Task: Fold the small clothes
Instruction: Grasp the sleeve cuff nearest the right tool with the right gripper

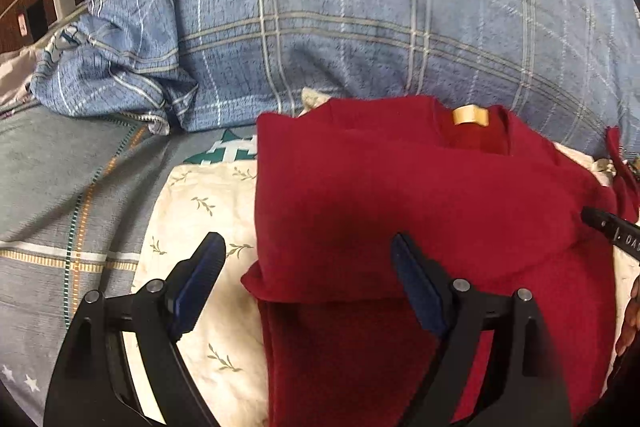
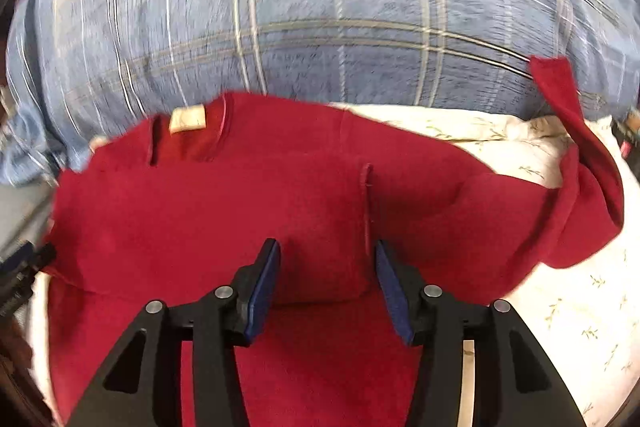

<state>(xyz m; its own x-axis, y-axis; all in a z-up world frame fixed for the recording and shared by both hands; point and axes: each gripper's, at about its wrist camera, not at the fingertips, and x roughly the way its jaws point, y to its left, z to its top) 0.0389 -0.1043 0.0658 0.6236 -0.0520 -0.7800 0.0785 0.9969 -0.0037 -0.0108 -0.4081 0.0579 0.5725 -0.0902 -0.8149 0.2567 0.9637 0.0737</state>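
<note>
Both your left tool (image 1: 308, 259) and right tool (image 2: 327, 257) gape empty over the red top (image 1: 400, 195), freeing its right sleeve (image 2: 576, 131) for folding.

A: Where does the left wrist view sit?
B: Low and close over the red garment (image 1: 420, 207), facing the blue plaid pillow (image 1: 360, 7).
A: And the right?
B: Closer; both share these.

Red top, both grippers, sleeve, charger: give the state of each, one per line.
Red top: partly folded, neck label up.
Sleeve: sticking out to the right, unfolded.
Left gripper: open, empty.
Right gripper: open, empty.
Charger: cable plugged in.
</note>
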